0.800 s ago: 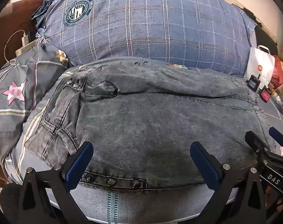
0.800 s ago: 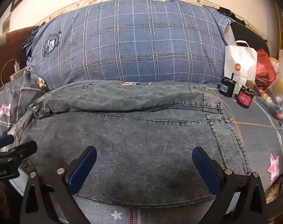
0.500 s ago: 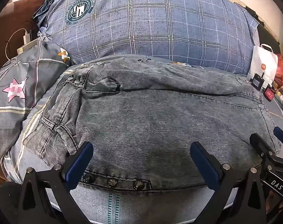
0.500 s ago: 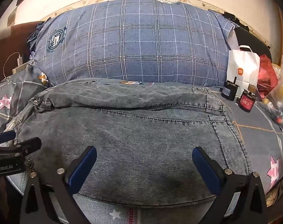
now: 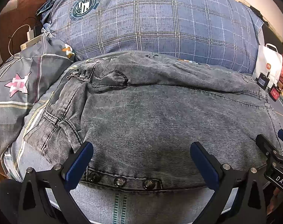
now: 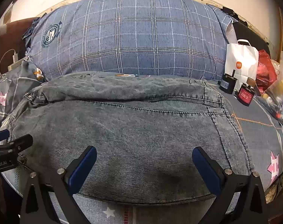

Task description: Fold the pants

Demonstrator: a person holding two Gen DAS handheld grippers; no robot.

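We hold the left gripper [image 5: 141, 166] and right gripper [image 6: 144, 168] wide and empty, the jeans [image 5: 169, 123] at twelve o'clock, long axis nine-to-three, neither nearer.

1. The left gripper [image 5: 141, 165] points forward and downward, its two black arms spread to the widest, blue pads facing each other across an empty gap.
2. Its fingers [image 5: 78, 163] press on nothing.
3. The right gripper [image 6: 144, 166] is tilted down much the same, jaws likewise spread wide with nothing between the pads.
4. The two grippers sit side by side: the right one's tip shows at the right edge of the left wrist view, the left one's at the left edge of the right wrist view.
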